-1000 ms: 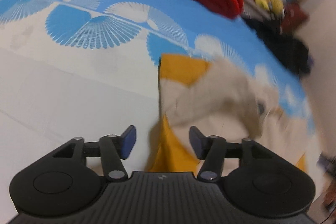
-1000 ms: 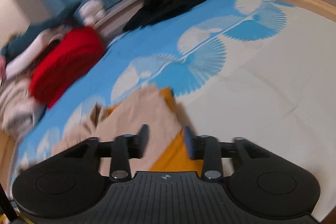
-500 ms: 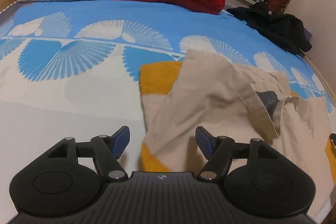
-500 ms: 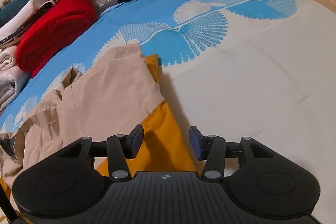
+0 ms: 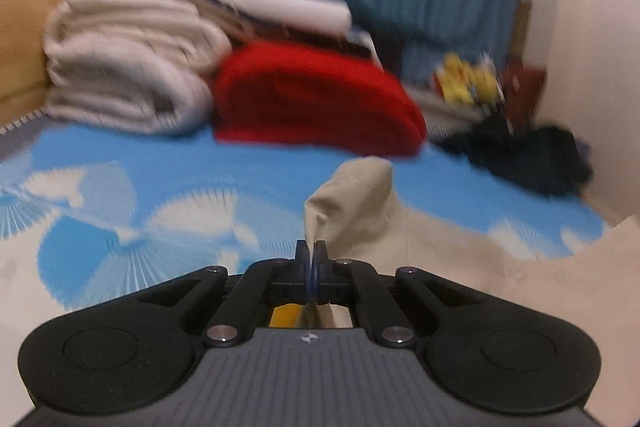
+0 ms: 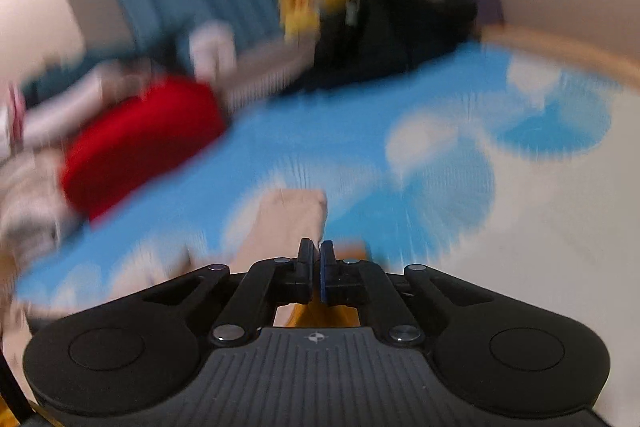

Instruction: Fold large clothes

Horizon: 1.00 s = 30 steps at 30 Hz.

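Note:
A beige garment (image 5: 360, 203) with an orange lining lies on the blue and white fan-patterned bed cover (image 5: 160, 195). My left gripper (image 5: 311, 251) is shut on a bunched edge of the beige cloth, which rises in a peak just past the fingertips. In the right wrist view my right gripper (image 6: 316, 251) is shut on another edge of the same garment (image 6: 288, 223), with orange lining (image 6: 352, 247) showing beside the fingers. Both views are blurred by motion.
Rolled white blankets (image 5: 124, 75) and a red folded blanket (image 5: 316, 103) are stacked at the head of the bed. Dark clothes (image 5: 532, 155) and yellow plush toys (image 5: 468, 79) lie at the far right. A wooden bed edge (image 6: 560, 51) curves on the right.
Both grippers have closed on the garment's edges. Both have tilted up, so the views now look along the bed toward the blankets and curtain.

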Available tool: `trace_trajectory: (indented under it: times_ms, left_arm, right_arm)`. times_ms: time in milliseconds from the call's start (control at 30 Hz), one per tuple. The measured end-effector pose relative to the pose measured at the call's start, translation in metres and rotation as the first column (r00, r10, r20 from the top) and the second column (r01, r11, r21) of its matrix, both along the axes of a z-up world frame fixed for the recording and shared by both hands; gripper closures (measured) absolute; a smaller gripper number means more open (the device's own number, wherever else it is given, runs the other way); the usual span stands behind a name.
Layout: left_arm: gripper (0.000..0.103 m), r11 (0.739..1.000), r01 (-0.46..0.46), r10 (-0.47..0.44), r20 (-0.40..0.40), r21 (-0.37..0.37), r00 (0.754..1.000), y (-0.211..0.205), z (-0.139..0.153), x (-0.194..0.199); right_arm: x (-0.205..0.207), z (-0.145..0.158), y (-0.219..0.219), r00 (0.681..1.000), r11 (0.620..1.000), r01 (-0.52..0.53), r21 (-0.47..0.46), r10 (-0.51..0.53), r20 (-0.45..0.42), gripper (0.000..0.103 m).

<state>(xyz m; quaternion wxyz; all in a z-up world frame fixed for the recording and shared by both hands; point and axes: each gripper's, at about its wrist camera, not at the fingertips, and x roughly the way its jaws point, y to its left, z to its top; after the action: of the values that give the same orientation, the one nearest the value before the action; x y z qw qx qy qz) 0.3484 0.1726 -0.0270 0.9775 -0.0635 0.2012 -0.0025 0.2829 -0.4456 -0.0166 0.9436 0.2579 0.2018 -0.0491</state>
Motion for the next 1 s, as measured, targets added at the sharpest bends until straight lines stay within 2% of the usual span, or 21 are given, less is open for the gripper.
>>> trace_trajectory:
  times_ms: [67,133,200,267,333,400,467,533,567,600,633,667,700,733,767,800,867,933,1000]
  left_arm:
    - [0.102,0.999,-0.049,0.049,0.013,0.01,0.999,0.0,-0.002,0.014]
    - [0.102,0.997,-0.078,0.077,-0.04,0.0,0.996,0.002,-0.013,0.034]
    - [0.102,0.997,-0.074,0.073,-0.155,0.001,0.985,0.005,-0.036,0.058]
    - [0.102,0.998,-0.048,0.057,-0.304,0.038,0.951,0.003,-0.068,0.079]
    - [0.102,0.998,-0.037,0.051,-0.355,0.046,0.934,0.003,-0.085,0.086]
    - [0.102,0.998,-0.041,0.051,-0.322,0.038,0.945,0.007,-0.076,0.086]
    - [0.102,0.999,-0.047,0.046,-0.247,-0.001,0.968,0.009,-0.059,0.082]
    - [0.101,0.999,-0.04,0.038,-0.221,-0.003,0.975,0.011,-0.053,0.079]
    - [0.097,0.999,-0.039,0.04,-0.254,0.007,0.966,0.009,-0.055,0.084]
    - [0.09,0.999,-0.041,0.045,-0.315,0.019,0.948,0.006,-0.061,0.087]
    - [0.083,0.999,-0.035,0.04,-0.405,0.022,0.914,0.005,-0.07,0.09]
    - [0.083,0.999,-0.027,0.033,-0.453,0.02,0.891,0.006,-0.071,0.092]
    - [0.082,0.999,-0.034,0.046,-0.461,0.034,0.886,0.007,-0.066,0.087]
    - [0.082,0.998,-0.046,0.063,-0.451,0.05,0.89,0.007,-0.057,0.08]
    - [0.079,0.997,-0.061,0.075,-0.432,0.046,0.899,0.009,-0.042,0.071]
    - [0.071,0.997,-0.076,0.075,-0.413,0.016,0.908,0.012,-0.025,0.061]
    - [0.066,0.995,-0.092,0.069,-0.397,-0.039,0.915,0.016,0.004,0.041]
    - [0.065,0.996,-0.075,0.05,-0.386,-0.05,0.921,0.013,0.027,0.013]
    - [0.058,0.998,-0.042,0.02,-0.382,-0.047,0.924,0.006,0.043,-0.018]
  right_arm:
    - [0.007,0.007,0.0,0.997,0.998,0.056,0.016,-0.057,0.057,0.101]
    - [0.026,0.0,0.005,0.997,0.997,0.075,-0.019,-0.075,0.026,0.101]
    - [0.052,-0.021,0.009,0.991,0.995,0.084,-0.053,-0.089,-0.097,0.101]
    - [0.075,-0.051,0.008,0.967,0.994,0.082,-0.072,-0.097,-0.235,0.101]
    - [0.089,-0.075,0.009,0.942,0.994,0.073,-0.08,-0.095,-0.321,0.101]
    - [0.094,-0.081,0.012,0.935,0.992,0.08,-0.096,-0.109,-0.338,0.101]
    - [0.093,-0.066,0.013,0.951,0.988,0.103,-0.115,-0.131,-0.28,0.101]
    - [0.09,-0.054,0.015,0.962,0.984,0.115,-0.138,-0.145,-0.23,0.102]
    - [0.091,-0.055,0.016,0.959,0.983,0.117,-0.142,-0.149,-0.242,0.102]
    - [0.093,-0.06,0.016,0.949,0.983,0.113,-0.143,-0.149,-0.277,0.101]
    - [0.095,-0.066,0.015,0.934,0.986,0.101,-0.131,-0.139,-0.33,0.099]
    - [0.094,-0.073,0.014,0.916,0.989,0.094,-0.111,-0.13,-0.379,0.099]
    - [0.088,-0.074,0.014,0.909,0.988,0.113,-0.106,-0.145,-0.389,0.096]
    - [0.08,-0.066,0.014,0.912,0.985,0.137,-0.108,-0.168,-0.373,0.089]
    - [0.07,-0.053,0.014,0.918,0.98,0.162,-0.119,-0.194,-0.345,0.088]
    - [0.062,-0.04,0.014,0.926,0.978,0.172,-0.121,-0.202,-0.319,0.088]
    - [0.042,-0.013,0.014,0.944,0.983,0.159,-0.096,-0.18,-0.277,0.083]
    - [0.02,0.01,0.016,0.959,0.989,0.134,-0.064,-0.145,-0.243,0.082]
    - [-0.009,0.028,0.022,0.972,0.996,0.077,-0.05,-0.086,-0.219,0.078]
